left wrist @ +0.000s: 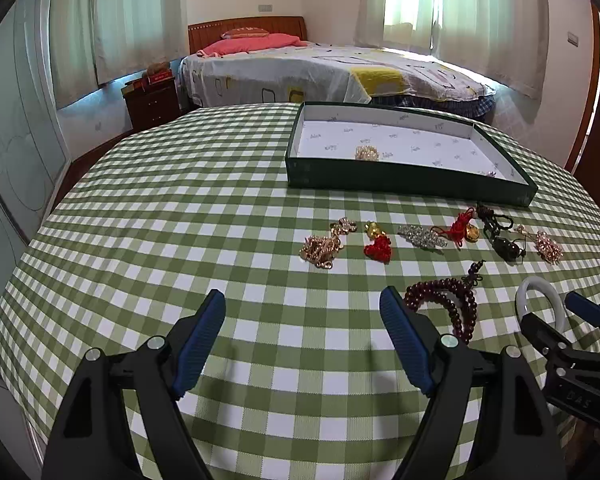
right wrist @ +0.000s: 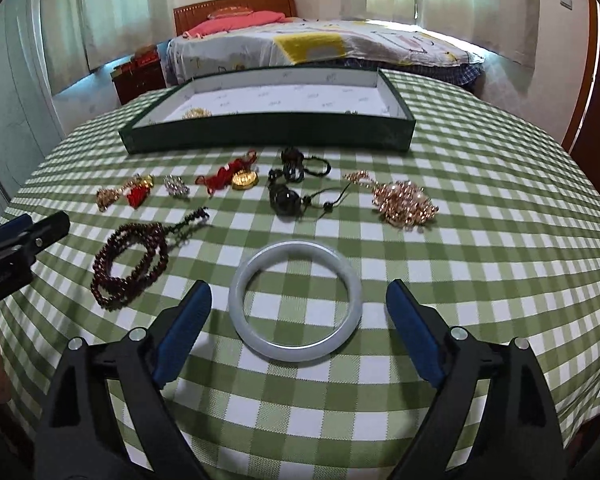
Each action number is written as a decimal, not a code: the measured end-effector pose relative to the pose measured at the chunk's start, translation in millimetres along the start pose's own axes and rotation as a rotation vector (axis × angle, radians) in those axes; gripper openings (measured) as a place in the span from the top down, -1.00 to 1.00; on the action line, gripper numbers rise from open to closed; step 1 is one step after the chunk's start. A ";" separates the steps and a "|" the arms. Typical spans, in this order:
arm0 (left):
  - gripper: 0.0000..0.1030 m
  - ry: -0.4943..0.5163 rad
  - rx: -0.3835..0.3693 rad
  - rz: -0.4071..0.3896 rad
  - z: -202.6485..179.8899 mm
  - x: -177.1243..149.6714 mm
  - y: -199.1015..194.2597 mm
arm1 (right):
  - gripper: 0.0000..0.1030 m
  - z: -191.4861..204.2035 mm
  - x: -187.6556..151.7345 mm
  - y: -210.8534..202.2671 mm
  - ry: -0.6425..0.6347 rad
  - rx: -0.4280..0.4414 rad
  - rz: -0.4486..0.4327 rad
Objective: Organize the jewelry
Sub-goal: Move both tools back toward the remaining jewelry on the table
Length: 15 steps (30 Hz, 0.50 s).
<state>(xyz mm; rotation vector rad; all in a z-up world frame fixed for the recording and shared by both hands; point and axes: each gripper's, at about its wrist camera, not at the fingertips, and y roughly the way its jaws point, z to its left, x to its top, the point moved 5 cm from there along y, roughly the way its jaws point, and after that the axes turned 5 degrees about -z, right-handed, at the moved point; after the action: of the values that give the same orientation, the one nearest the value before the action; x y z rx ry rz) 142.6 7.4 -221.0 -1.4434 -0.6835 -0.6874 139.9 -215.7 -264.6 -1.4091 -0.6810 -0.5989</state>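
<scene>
A dark green tray (left wrist: 404, 180) (right wrist: 268, 136) with a white lining stands at the far side of the checked table and holds a gold piece (left wrist: 367, 153). Jewelry lies in a row before it: a gold chain (left wrist: 324, 246), a red knot charm (left wrist: 377, 246), a rhinestone clip (left wrist: 422, 236), a black cord pendant (right wrist: 288, 196), a rose-gold cluster (right wrist: 406, 202). A dark bead bracelet (right wrist: 130, 268) (left wrist: 452, 300) lies nearer. A pale jade bangle (right wrist: 296, 300) lies flat between my open right gripper's (right wrist: 298, 316) jaws. My left gripper (left wrist: 302, 324) is open and empty, left of the beads.
The table (left wrist: 180, 208) has a green-and-white checked cloth that curves down at the edges. A bed and a nightstand stand behind the table. My right gripper shows at the right edge of the left wrist view (left wrist: 580, 332).
</scene>
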 end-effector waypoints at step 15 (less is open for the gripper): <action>-0.54 0.022 -0.041 0.015 -18.0 -7.1 -0.2 | -0.34 -4.0 -2.6 0.3 -0.027 -0.007 -0.011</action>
<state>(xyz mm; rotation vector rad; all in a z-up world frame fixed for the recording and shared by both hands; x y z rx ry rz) 137.9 -10.5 -226.6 -1.4754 -0.6440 -0.7078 138.6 -219.7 -266.8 -1.4229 -0.7091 -0.5921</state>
